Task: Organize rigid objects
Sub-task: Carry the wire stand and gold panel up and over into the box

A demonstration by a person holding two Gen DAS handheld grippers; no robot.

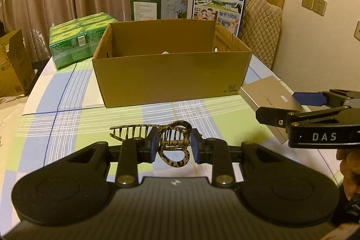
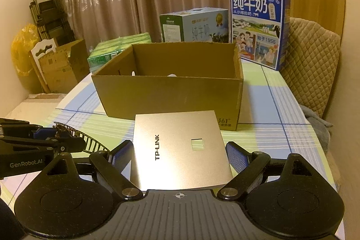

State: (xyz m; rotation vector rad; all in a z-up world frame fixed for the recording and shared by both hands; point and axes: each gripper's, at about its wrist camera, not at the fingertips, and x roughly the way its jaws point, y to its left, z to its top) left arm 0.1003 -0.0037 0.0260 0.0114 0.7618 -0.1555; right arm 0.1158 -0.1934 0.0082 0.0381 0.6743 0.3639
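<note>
Blue pads of the left gripper [image 1: 173, 146] sit on either side of a tortoiseshell hair claw [image 1: 174, 142], narrowed until they seem to pinch its hinge end, with the toothed half sticking out to the left; whether the claw is lifted off the checked tablecloth [image 1: 67, 109] or only resting on it I cannot tell. Just to the right, the right gripper [image 2: 178, 155] is spread wide around a flat silver TP-LINK box [image 2: 180, 150]. Its pads [image 2: 236, 155] stand just beside the box's two edges, the left one perhaps touching, but no firm squeeze shows, and the box looks to be lying on the cloth. Both things sit near the front wall of the open cardboard box [image 1: 171, 75], which looks like the place they are meant to go; something pale shows low inside it, too hidden to name. From here the likeliest trouble is with the claw: it is curved, springy and held by a small part, so it could twist or pop out if the squeeze is off-centre. The silver box is smooth and broad, so a light or crooked squeeze might let it slide or tip on the way up. The two tools are close together, so they could knock each other, and a low carry could catch the cardboard wall.
</note>
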